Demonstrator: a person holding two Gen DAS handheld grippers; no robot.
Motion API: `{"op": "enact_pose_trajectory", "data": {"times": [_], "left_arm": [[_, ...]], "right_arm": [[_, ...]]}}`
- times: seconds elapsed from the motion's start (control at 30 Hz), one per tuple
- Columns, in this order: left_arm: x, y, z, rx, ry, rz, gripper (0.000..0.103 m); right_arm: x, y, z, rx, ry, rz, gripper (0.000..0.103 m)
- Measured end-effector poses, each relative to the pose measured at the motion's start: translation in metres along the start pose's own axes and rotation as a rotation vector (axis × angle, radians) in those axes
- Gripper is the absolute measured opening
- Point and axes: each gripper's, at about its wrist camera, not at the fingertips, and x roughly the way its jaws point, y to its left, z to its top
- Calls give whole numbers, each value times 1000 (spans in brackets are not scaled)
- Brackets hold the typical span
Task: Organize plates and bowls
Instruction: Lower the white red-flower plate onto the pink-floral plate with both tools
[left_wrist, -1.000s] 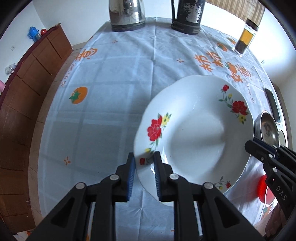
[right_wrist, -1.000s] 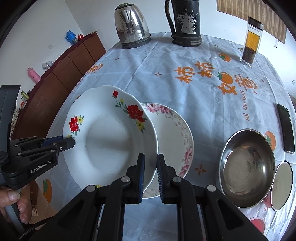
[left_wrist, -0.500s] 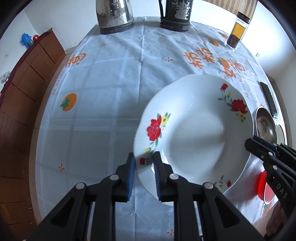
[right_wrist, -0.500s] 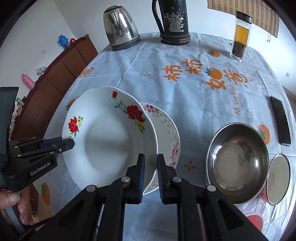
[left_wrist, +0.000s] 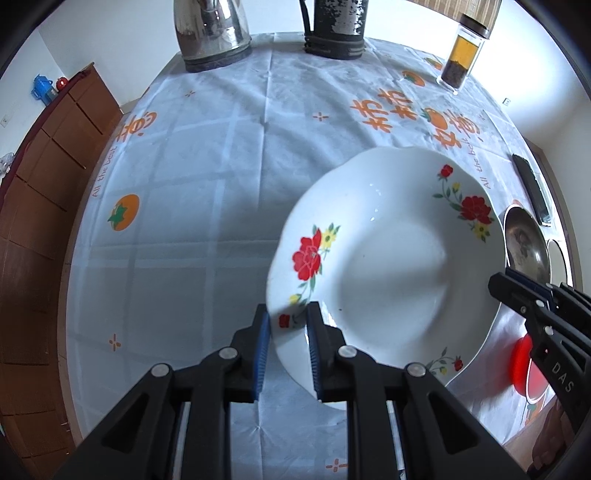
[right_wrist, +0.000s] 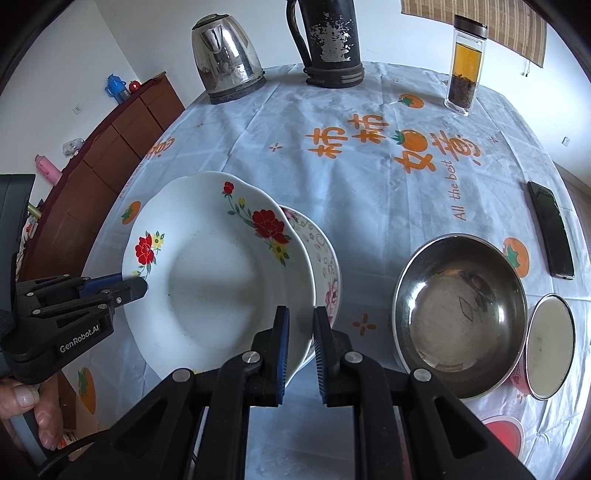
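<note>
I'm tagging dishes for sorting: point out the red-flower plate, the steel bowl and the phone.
red-flower plate (right_wrist: 210, 284): right wrist view, bare white centre.
steel bowl (right_wrist: 458, 314): right wrist view, inside bottom.
phone (right_wrist: 550, 234): right wrist view, middle of screen.

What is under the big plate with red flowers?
Under the red-flower plate sits another plate with pink flowers. Only its right edge peeks out; the rest is covered.

White plate (right_wrist: 218, 291) bore red and yellow flowers; second plate (right_wrist: 327, 266) pink-flowered. Surface cloth (right_wrist: 332, 177) was pale blue with orange characters and persimmons.
</note>
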Motion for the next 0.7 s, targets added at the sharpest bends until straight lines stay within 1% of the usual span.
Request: {"op": "enact_pose_trajectory", "data": {"times": [0.7], "left_arm": [[10,-5,10,15,21,-3,17]], "right_arm": [[10,-9,10,11,8,-12,14]]}}
